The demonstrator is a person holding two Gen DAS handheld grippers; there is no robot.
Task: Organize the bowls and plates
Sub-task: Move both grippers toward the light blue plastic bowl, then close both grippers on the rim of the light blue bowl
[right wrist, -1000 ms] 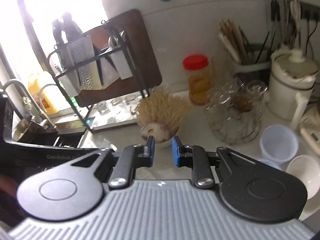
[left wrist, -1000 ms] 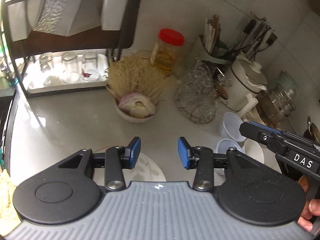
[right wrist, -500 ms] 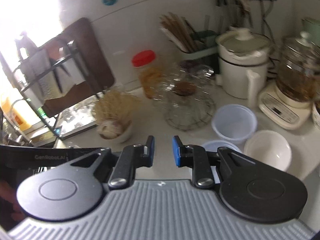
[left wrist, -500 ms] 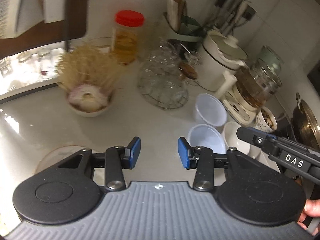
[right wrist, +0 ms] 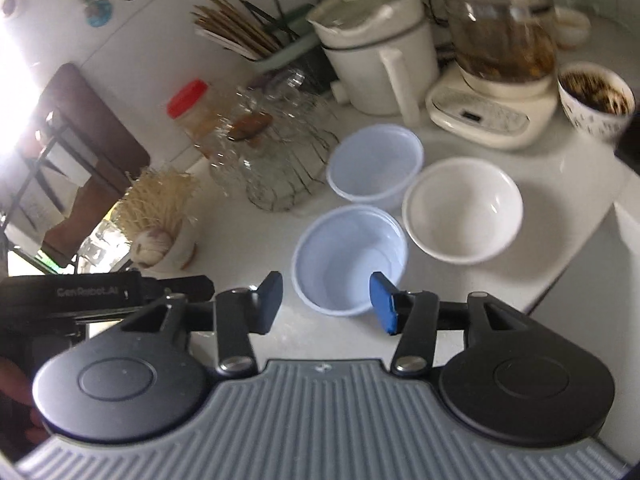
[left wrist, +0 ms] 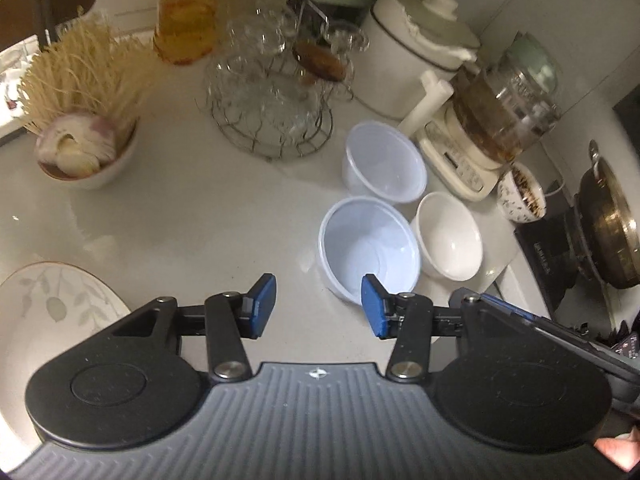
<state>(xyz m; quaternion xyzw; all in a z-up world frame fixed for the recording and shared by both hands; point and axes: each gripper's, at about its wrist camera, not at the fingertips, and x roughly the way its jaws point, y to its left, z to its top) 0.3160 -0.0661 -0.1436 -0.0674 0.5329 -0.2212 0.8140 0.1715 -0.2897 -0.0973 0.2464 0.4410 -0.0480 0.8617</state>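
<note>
Two clear plastic bowls and a white ceramic bowl sit together on the white counter. The near plastic bowl point(left wrist: 370, 250) point(right wrist: 350, 258) lies just ahead of both grippers. The far plastic bowl point(left wrist: 384, 162) point(right wrist: 376, 162) is behind it. The white bowl point(left wrist: 448, 236) point(right wrist: 462, 208) is to the right. A leaf-patterned plate point(left wrist: 48, 320) lies at the left. My left gripper point(left wrist: 318, 312) is open and empty. My right gripper point(right wrist: 328, 300) is open and empty, its right finger at the near bowl's rim.
A wire basket of glassware point(left wrist: 272, 104), a bowl of garlic and straw point(left wrist: 84, 148), a red-lidded jar point(left wrist: 186, 12), a white pot point(left wrist: 416, 68), a glass kettle point(left wrist: 500, 120), a patterned cup point(left wrist: 520, 192) and a pan point(left wrist: 608, 224) stand around. The counter edge runs at the right point(right wrist: 580, 256).
Both grippers have swung right and come lower toward the three bowls. My right gripper has opened from nearly shut to wide open.
</note>
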